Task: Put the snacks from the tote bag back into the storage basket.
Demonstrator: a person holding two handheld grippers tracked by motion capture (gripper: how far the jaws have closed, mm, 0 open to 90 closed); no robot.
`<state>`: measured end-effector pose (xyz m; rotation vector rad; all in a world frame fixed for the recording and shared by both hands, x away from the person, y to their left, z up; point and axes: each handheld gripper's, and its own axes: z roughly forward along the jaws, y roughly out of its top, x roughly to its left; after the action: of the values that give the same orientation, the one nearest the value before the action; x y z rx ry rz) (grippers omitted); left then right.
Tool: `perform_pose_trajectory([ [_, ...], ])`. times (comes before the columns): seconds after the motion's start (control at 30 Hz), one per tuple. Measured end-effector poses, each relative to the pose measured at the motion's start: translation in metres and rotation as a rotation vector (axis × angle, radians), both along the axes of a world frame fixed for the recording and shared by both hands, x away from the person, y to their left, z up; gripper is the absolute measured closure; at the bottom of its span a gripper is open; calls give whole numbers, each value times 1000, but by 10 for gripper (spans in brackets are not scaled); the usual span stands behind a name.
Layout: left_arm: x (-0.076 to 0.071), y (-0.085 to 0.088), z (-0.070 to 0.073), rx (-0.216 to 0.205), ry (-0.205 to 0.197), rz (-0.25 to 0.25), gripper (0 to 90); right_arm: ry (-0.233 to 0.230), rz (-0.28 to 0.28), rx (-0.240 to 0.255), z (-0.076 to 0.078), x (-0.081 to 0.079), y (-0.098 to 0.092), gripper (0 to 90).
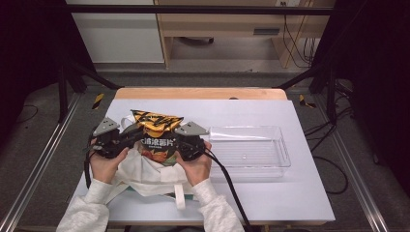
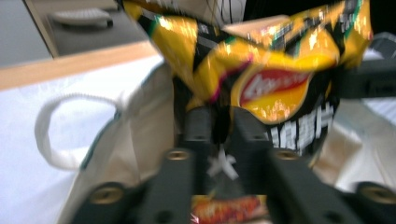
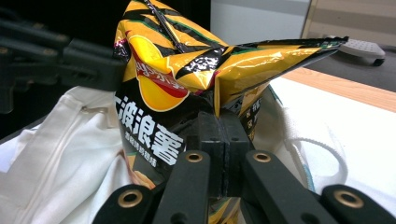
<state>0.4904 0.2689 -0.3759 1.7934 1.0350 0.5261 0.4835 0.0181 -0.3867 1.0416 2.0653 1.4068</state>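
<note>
So the step in hand looked like pulling the chip bag [image 1: 157, 133] out of the white tote bag [image 1: 145, 174], both grippers working its sides. Left gripper [image 1: 129, 137] came in at the bag's left edge; in the left gripper view its jaws stood slightly apart with crinkled foil in the gap, so I judged it released, not clamped. It needed to bite a fold of the foil [image 2: 219, 93] before any lift, or the bag would swing on one corner. Right gripper [image 1: 180, 145] was clenched on the bag's right edge, jaws pressed flat together on a foil pleat [image 3: 219, 98]. Best move: lift both straight up, level, slowly, keeping the tote's handle [image 3: 322, 154] clear. The bag was yellow-orange with black stripes, a red logo and white lettering on a black band, top puffed and creased. It stood upright in the tote's mouth, left of the clear tray [image 1: 283, 150].
</note>
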Motion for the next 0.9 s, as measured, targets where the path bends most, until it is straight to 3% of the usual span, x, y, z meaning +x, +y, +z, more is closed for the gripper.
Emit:
perform_pose_trajectory([
  [0.1,5,-1,-2,-15,15,-8,679,-1,5,-3,0,-1,0,900],
  [0.13,6,-1,-4,-24,32,-19,719,-1,5,-4,0,-1,0,900],
  [0.27,6,-3,-6,-4,40,-9,872,6,8,5,1,-1,-1,900],
  [0.53,0,-5,-2,17,32,0,900,1,16,15,3,-4,-1,900],
  [0.9,-20,-4,21,1,-29,2,900,-33,29,39,21,-12,-5,900],
])
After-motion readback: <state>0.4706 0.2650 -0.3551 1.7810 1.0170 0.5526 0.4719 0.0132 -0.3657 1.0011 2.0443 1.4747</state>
